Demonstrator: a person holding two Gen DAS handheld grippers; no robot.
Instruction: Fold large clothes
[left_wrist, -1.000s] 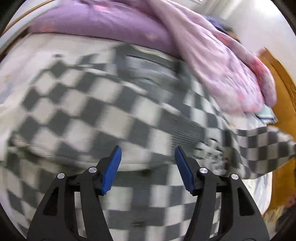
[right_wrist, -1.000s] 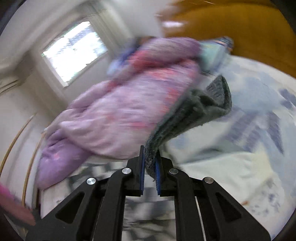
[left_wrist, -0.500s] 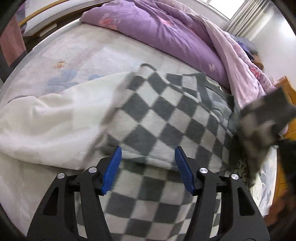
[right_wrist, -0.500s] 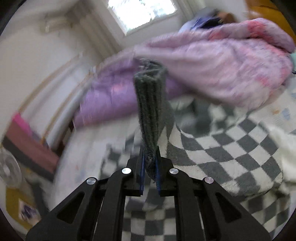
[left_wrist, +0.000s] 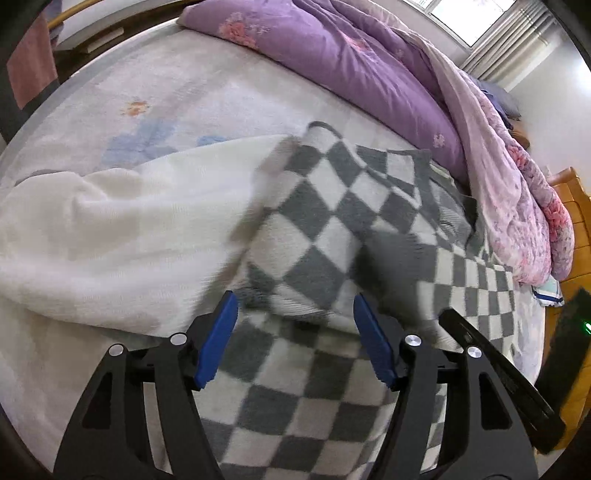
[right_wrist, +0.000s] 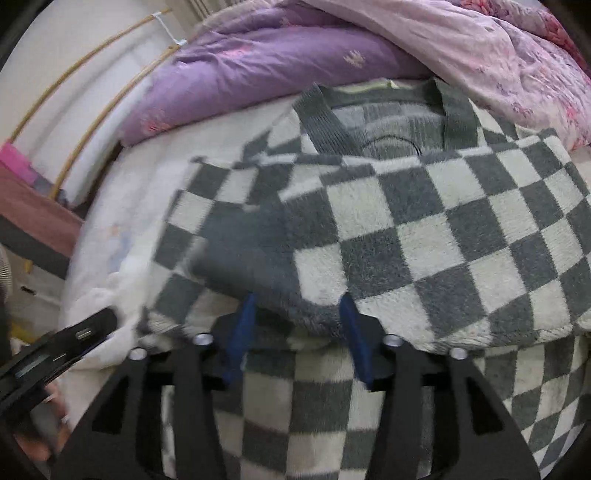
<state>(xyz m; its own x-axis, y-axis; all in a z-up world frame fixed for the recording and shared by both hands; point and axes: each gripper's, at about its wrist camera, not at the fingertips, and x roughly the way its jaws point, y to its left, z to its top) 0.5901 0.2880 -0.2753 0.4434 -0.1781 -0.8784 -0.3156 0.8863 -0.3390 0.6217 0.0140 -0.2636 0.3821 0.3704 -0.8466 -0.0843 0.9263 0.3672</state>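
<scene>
A grey and white checkered sweater (left_wrist: 332, 229) lies on the bed, with a sleeve folded across its body (right_wrist: 424, 236). Its ribbed grey collar (right_wrist: 384, 122) points toward the quilt. My left gripper (left_wrist: 295, 332) is open and empty just above the sweater's near fold. My right gripper (right_wrist: 299, 332) is open, with the edge of the folded sleeve lying loose between its jaws. The right gripper's body shows at the lower right of the left wrist view (left_wrist: 498, 376).
A purple quilt (left_wrist: 351, 66) is heaped along the far side of the bed. A white garment (left_wrist: 110, 236) lies left of the sweater on the floral sheet (left_wrist: 147, 110). A wooden headboard (left_wrist: 576, 206) stands at the right.
My right gripper carried the grey sleeve end across the sweater, lowered it, and opened, so the sleeve now lies folded on the body. My left gripper stayed open and shifted slightly.
</scene>
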